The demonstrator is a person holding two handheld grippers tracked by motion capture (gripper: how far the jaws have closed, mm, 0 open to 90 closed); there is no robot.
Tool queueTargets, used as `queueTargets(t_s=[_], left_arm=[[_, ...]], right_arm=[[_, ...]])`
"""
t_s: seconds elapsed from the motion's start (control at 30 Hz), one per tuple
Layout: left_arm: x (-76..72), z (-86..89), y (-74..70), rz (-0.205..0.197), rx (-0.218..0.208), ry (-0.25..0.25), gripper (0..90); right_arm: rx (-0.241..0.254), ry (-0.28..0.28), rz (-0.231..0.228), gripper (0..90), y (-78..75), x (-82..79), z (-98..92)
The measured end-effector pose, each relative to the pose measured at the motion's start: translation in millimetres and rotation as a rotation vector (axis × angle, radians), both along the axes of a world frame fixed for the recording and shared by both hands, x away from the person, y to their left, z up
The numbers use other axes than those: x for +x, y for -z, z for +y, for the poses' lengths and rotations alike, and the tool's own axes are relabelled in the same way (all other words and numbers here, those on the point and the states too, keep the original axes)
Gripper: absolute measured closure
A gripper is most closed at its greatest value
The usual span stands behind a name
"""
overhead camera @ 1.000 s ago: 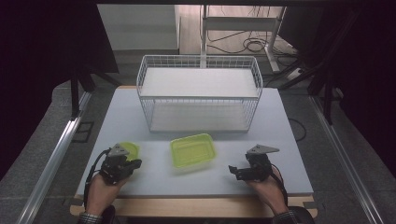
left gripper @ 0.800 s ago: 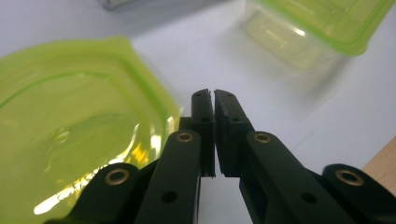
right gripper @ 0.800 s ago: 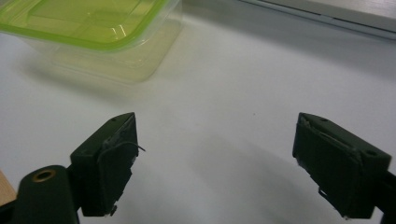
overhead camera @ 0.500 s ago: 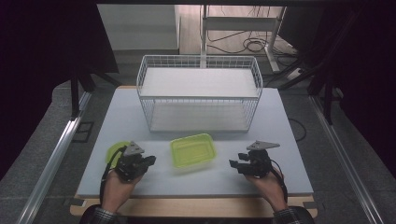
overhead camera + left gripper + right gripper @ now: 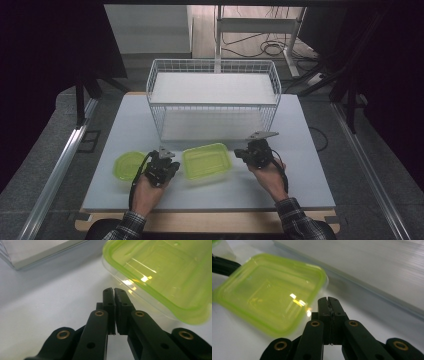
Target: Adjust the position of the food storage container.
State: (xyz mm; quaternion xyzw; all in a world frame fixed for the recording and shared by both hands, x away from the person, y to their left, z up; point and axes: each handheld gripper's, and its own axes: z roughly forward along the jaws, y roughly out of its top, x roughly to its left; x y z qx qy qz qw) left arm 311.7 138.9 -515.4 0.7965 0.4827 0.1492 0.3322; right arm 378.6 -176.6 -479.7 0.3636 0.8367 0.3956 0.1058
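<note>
The square container (image 5: 206,160) sits near the front edge of the table (image 5: 310,150), about midway between its left and right edges, and nothing lies inside it. It is clear plastic with a bright yellow-green lid that has rounded corners and a raised rim (light glints off its glossy top). A round container (image 5: 128,165) with the same green lid rests toward the front left corner, empty as far as you can see. Behind both, the white wire basket (image 5: 212,97) stands toward the back edge and holds nothing.

Your left gripper (image 5: 162,167) sits between the two containers, just beside the square one's left edge; its jaws are pressed together with nothing between them. Your right gripper (image 5: 256,152) hovers just beside the square container's right corner. Its jaws have just been closing and now meet, also empty.
</note>
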Motion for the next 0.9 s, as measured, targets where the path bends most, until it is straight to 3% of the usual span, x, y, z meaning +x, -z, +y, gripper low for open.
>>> queueTargets(t_s=[0.13, 0.3, 0.5, 0.9], left_arm=[[7.8, -3.7, 5.9, 0.013, -0.004, -0.004, 88.2], [11.3, -7.2, 10.3, 0.022, -0.031, 0.012, 88.2], [5.0, -10.6, 9.3, 0.032, -0.03, 0.038, 88.2], [-15.2, -17.7, 6.8, 0.057, -0.001, 0.09, 88.1]], right_arm=[[-0.028, 0.011, 0.002, 87.5, 5.6, 14.3, 11.6], [-0.023, 0.011, 0.05, 86.7, 20.1, 30.2, 18.8], [-0.014, 0.006, 0.07, 86.5, 23.2, 25.5, 14.5], [0.027, -0.009, 0.102, 86.4, 19.5, -3.7, -1.1]])
